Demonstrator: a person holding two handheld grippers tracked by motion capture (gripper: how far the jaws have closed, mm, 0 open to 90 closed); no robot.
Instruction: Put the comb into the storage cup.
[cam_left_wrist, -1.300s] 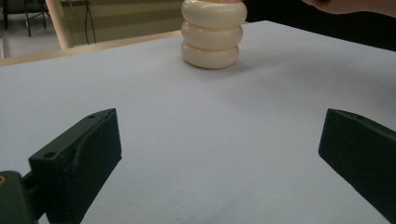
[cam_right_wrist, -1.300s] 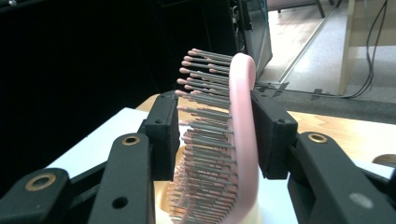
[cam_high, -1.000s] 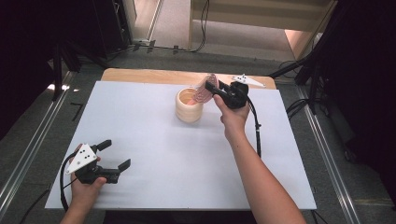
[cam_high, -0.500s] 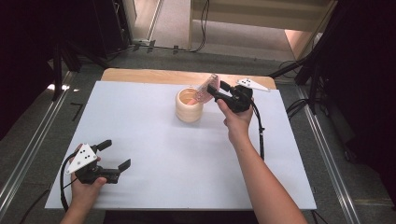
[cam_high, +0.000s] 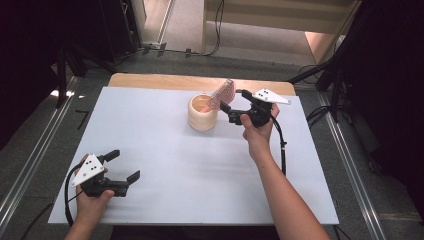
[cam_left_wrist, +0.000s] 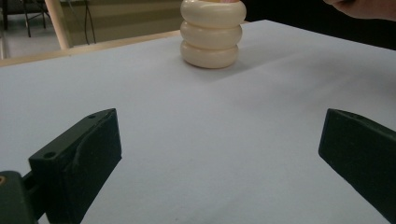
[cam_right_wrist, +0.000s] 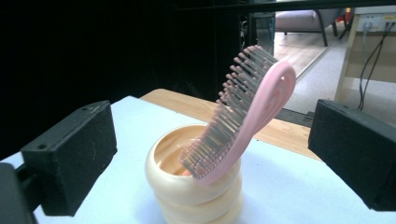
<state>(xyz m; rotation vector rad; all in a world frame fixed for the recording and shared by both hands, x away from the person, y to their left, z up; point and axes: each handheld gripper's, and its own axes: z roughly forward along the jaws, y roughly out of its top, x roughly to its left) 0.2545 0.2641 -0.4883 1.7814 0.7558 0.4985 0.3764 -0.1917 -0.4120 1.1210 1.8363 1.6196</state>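
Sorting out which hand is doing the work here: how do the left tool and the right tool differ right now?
The left tool sits low at the near left of the white table, far from the cream holder; the right tool is raised beside that holder. A pink brush leans in the holder between the right tool's jaws, untouched; the left tool's jaws frame bare table. Both are open.

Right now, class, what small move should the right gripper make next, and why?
Probably ease straight back from the cream holder: the pink hairbrush already stands in it, leaning on the rim, and the right gripper is open, touching neither.
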